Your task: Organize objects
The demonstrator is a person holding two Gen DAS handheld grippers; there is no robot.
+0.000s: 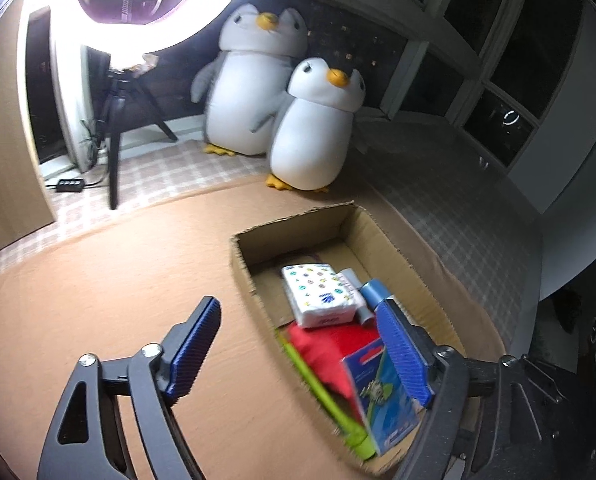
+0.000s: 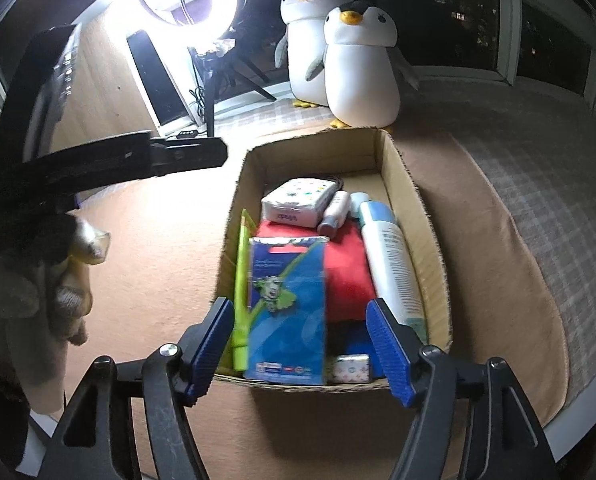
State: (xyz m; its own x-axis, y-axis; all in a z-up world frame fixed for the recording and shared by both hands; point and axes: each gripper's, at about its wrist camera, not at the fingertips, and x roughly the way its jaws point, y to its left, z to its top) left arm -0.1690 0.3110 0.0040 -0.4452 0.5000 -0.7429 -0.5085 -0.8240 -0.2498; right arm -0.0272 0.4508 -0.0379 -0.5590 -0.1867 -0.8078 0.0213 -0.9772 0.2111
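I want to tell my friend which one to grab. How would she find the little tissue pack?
Look in the open cardboard box in front of the two plush penguins. Toward its far end, a small soft packet rests on the red cloth: the tissue pack. It is the only white thing with colourful dots; the tall white bottle beside it is plain.

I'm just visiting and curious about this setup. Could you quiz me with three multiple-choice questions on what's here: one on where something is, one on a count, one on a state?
1. Where does the tissue pack lie?
A. in the cardboard box
B. on the blanket beside it
C. between the penguins

2. How many plush penguins stand behind the box?
A. one
B. two
C. three

3. How is the right gripper?
A. shut on the bottle
B. shut on nothing
C. open

Answers: 1 A, it rests inside the walls; 2 B, a pair stands together; 3 C, its blue fingers are spread with nothing clamped.
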